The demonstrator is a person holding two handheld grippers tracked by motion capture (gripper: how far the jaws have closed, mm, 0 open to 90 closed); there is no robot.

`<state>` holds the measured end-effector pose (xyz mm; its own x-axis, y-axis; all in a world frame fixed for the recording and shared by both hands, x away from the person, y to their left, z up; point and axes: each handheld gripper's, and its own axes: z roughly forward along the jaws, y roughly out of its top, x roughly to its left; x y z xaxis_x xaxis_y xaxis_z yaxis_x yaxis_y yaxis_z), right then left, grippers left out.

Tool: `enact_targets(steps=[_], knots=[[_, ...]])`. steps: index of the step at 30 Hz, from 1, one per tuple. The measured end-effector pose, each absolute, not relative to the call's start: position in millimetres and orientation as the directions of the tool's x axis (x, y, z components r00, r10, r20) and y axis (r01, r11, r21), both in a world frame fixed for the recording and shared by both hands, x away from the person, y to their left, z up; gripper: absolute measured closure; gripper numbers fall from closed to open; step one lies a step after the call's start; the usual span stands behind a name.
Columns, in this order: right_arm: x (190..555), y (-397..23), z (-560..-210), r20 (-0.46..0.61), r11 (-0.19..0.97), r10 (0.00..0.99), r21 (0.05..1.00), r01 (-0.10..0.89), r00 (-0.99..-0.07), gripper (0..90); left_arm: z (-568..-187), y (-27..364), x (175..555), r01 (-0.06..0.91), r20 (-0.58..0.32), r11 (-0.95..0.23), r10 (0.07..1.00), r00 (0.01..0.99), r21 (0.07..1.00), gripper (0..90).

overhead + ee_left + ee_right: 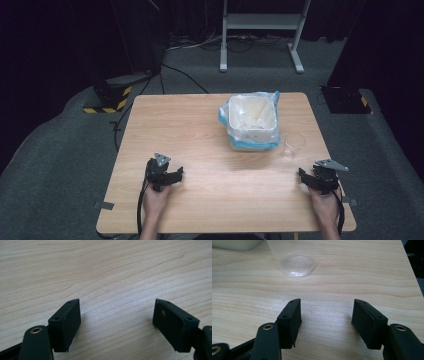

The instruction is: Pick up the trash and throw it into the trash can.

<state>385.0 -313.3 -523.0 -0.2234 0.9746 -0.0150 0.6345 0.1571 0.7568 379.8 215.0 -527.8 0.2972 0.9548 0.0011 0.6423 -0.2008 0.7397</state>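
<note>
Two grippers rest on the worktop point(200, 200), fingers released and holding nothing. Just beyond the right gripper point(325, 308) a clear plastic cup point(295, 258) stands upright, right of the lined bin point(252, 122) (left gripper point(116, 312) near-left). Best approach: advance level, straddle the cup low, close gently.

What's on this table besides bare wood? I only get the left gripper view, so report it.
Observer: A white bin lined with a plastic bag stands far of the middle, toward the right.
Operator: Report what sits nearest the right gripper.
Observer: A clear cup, upright, just ahead of the right gripper and apart from it.
Operator: State how its fingers stand.
Observer: The fingers are open, nothing between them.
</note>
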Motion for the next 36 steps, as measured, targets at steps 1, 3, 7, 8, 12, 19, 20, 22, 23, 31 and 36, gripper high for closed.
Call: enact_targets(steps=[1, 3, 7, 8, 12, 19, 20, 22, 23, 31, 36], knots=[[385.0, -313.2, -523.0, -0.015, 0.157, 0.975, 0.757, 0.635, -0.223, 40.2, -527.7, 215.0, 379.9, 0.642, 0.001, -0.201, 0.955, 0.297, 0.74, 22.3], [385.1, -313.3, -523.0, -0.015, 0.157, 0.975, 0.757, 0.634, -0.223, 40.2, -527.8, 214.9, 379.9, 0.642, 0.001, -0.2, 0.955, 0.297, 0.74, 22.3], [385.1, -313.2, -523.0, -0.015, 0.157, 0.975, 0.757, 0.635, -0.223, 40.2, -527.7, 215.1, 379.8, 0.643, 0.002, -0.203, 0.954, 0.299, 0.738, 22.3], [385.1, -313.2, -522.9, -0.015, 0.157, 0.975, 0.757, 0.635, -0.223, 40.2, -527.6, 215.3, 379.9, 0.643, 0.003, -0.204, 0.954, 0.299, 0.738, 22.3], [385.1, -313.2, -522.9, -0.015, 0.157, 0.975, 0.757, 0.635, -0.223, 40.2, -527.7, 215.1, 379.9, 0.643, 0.002, -0.203, 0.954, 0.299, 0.738, 22.4], [385.1, -313.2, -522.9, -0.014, 0.156, 0.975, 0.756, 0.635, -0.222, 40.3, -527.6, 215.2, 379.9, 0.643, 0.002, -0.203, 0.954, 0.299, 0.738, 22.3], [385.1, -313.2, -522.9, -0.013, 0.155, 0.975, 0.756, 0.636, -0.222, 40.3, -527.6, 215.2, 379.9, 0.643, 0.004, -0.204, 0.954, 0.299, 0.738, 22.3], [385.1, -313.2, -522.9, -0.014, 0.156, 0.975, 0.756, 0.635, -0.222, 40.3, -527.6, 215.1, 379.9, 0.643, 0.002, -0.203, 0.954, 0.299, 0.738, 22.3], [385.1, -313.2, -522.9, -0.014, 0.156, 0.975, 0.756, 0.635, -0.222, 40.3, -527.6, 215.2, 379.9, 0.643, 0.003, -0.203, 0.954, 0.299, 0.738, 22.3], [385.2, -313.7, -522.8, -0.015, 0.163, 0.972, 0.756, 0.634, -0.233, 42.6, -527.6, 215.0, 379.9, 0.644, 0.001, -0.201, 0.955, 0.297, 0.738, 22.3], [380.8, -312.5, -522.5, -0.037, 0.186, 0.969, 0.763, 0.619, -0.245, 48.9, -527.7, 215.0, 379.9, 0.644, 0.0, -0.201, 0.955, 0.298, 0.738, 22.3]])
